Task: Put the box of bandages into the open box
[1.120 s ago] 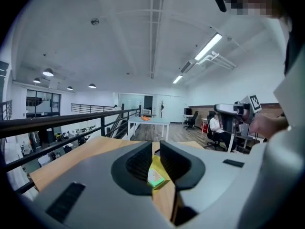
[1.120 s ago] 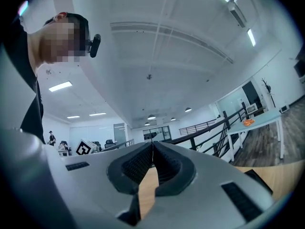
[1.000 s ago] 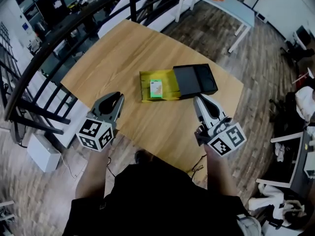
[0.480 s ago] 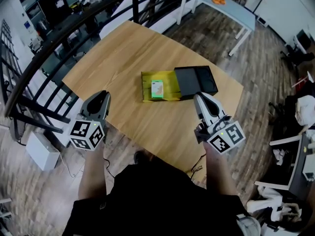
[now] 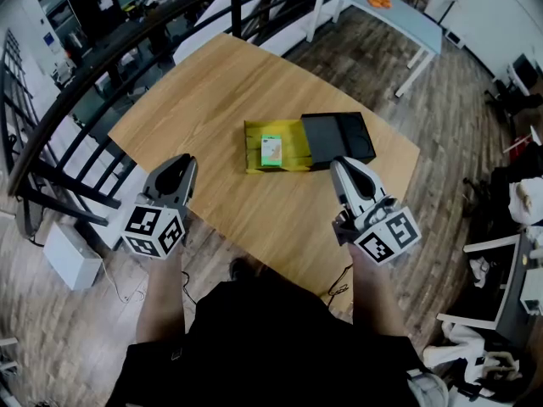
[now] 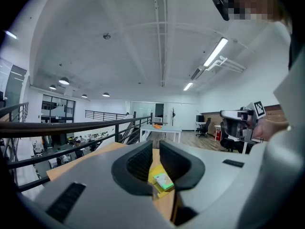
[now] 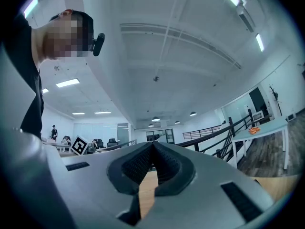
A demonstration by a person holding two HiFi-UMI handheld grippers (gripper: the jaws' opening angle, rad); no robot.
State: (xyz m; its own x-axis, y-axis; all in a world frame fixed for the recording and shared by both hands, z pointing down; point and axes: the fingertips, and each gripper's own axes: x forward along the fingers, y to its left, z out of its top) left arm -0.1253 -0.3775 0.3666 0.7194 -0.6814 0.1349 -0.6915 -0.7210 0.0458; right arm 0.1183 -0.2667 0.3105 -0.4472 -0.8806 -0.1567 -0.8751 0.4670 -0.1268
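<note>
Tabletop: bandage box ahead of left tool

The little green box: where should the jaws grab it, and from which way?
Probably its two long edges, coming from above. The green box lies flat, broad face up, in the yellow tray, so its narrow width should fit the jaws, while the tray's walls may hinder a sideways reach.

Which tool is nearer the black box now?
Right. The right tool sits just short of the black box; the left tool hangs far to its left.
</note>
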